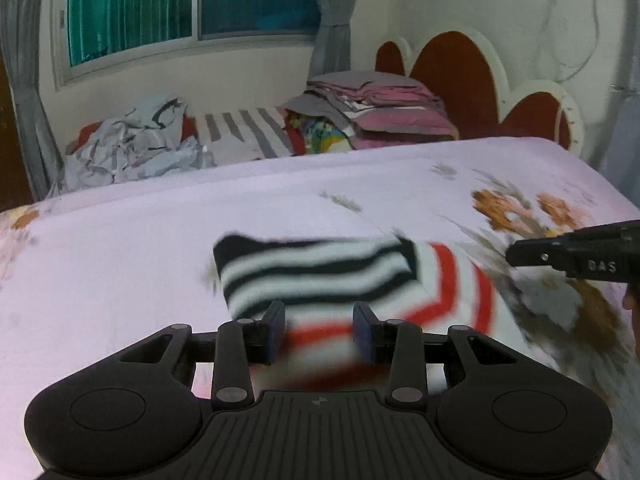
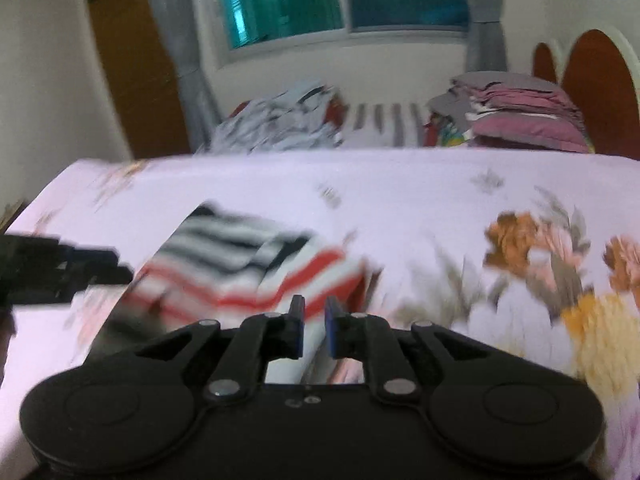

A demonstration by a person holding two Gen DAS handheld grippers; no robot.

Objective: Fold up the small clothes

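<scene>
We see a folded striped garment [image 1: 336,280] lying on the bed [image 1: 120,264], which has a pale pink floral sheet. The garment's black-and-white striped part is folded over the red-and-white striped part. Left tool [image 1: 320,330]: jaws partly apart, blue pads either side of the garment's near edge, nothing pinched as far as we can tell; the cloth there is blurred. Right tool [image 2: 315,320]: jaws narrow with a slim gap, no cloth clamped, sitting just at the garment's [image 2: 248,268] right near corner. In the left wrist view the right tool's tip pokes in from the right edge, apart from the garment. Behind the bed: a crumpled clothes pile [image 1: 132,148], stacked folded bedding [image 1: 384,112], a window [image 1: 192,4], and a red-and-white headboard [image 1: 460,76].
</scene>
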